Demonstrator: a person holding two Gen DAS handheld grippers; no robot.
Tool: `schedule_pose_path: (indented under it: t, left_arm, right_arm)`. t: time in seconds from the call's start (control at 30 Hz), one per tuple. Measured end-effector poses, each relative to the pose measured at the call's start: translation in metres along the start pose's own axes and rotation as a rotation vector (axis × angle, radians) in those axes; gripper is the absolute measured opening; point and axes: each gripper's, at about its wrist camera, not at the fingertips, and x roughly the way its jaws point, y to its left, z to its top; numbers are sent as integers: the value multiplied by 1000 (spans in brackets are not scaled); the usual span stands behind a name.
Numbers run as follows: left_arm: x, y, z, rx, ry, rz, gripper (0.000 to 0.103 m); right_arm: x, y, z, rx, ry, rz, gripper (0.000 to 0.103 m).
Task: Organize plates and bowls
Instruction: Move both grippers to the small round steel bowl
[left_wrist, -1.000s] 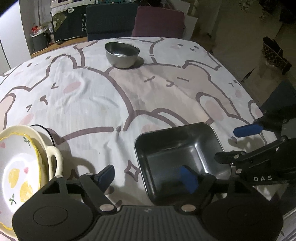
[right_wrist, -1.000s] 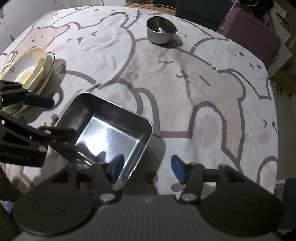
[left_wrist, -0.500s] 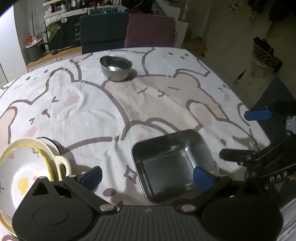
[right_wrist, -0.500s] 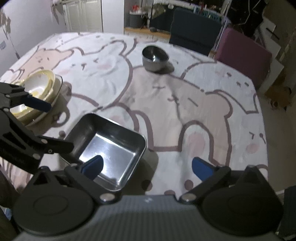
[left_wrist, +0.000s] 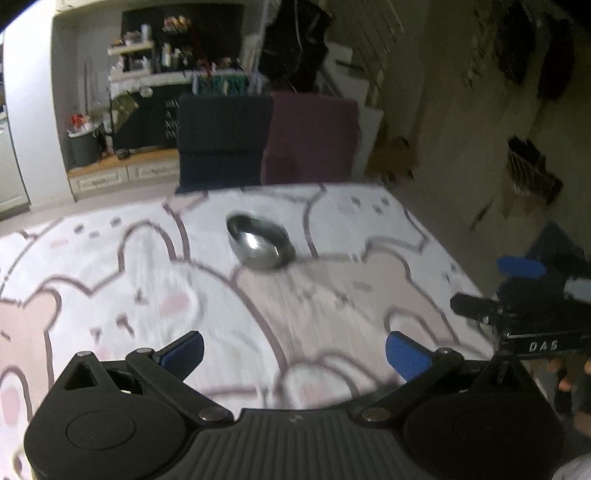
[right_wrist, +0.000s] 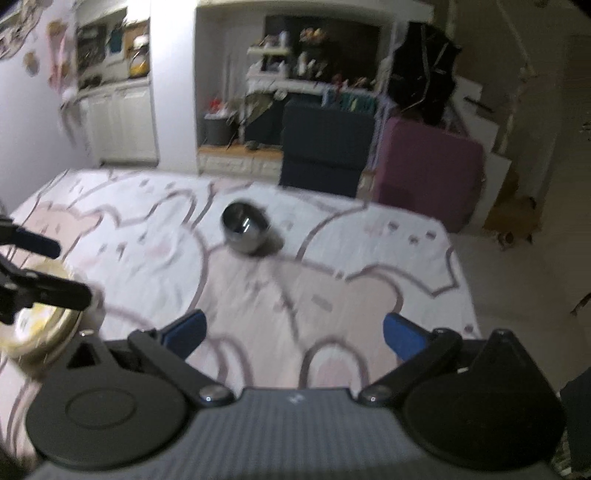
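Over the bear-print tablecloth (left_wrist: 110, 280), both grippers up off the cloth, nothing gripped. Left gripper (left_wrist: 293, 350): blue pads spread as wide as they go, only cloth showing btwn them; jaws just been opening, no dish inside the gap. Right gripper (right_wrist: 293, 334): same state, pads flung wide apart, bare cloth btwn, jaws also just been opening.

Landmark = round steel bowl (left_wrist: 260, 242), upright on the cloth toward the far side, well apart from both grippers. Seen again in right wrist view (right_wrist: 245, 227), shiny inside, small shadow on its right.

Near side of the steel bowl, off to the left in right wrist view: yellow-rimmed ceramic dishes (right_wrist: 40, 332), blurred, partly behind the left gripper's fingers (right_wrist: 55, 290), which cross in front from the left edge. How many dishes in that stack: can't tell.

Right of the steel bowl in left wrist view: right gripper's body at frame edge, blue pad (left_wrist: 521, 267) up top, person's fingers (left_wrist: 569, 384) in a dark fingerless glove below it.

Beyond the steel bowl, past the cloth's far edge: dark navy chair (left_wrist: 221, 144) w/ a purple chair (left_wrist: 314, 140) beside it, shelves & cupboards further back. Both views motion-blurred.
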Motion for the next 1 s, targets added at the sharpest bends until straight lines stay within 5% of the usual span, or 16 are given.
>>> schedule_pose_path:
  t: [0.47, 0.7, 0.87, 1.0]
  left_arm:
    - [83, 46, 66, -140, -61, 118, 103]
    - [131, 63, 83, -184, -49, 55, 100]
    - [163, 71, 87, -217, 14, 31, 74]
    - [186, 81, 85, -272, 46, 28, 59]
  right_arm:
    - [108, 1, 75, 68, -44, 62, 103]
    - [170, -8, 104, 190, -8, 73, 101]
    - [209, -21, 112, 309, 43, 130, 66]
    - [233, -21, 111, 327, 88, 140, 51]
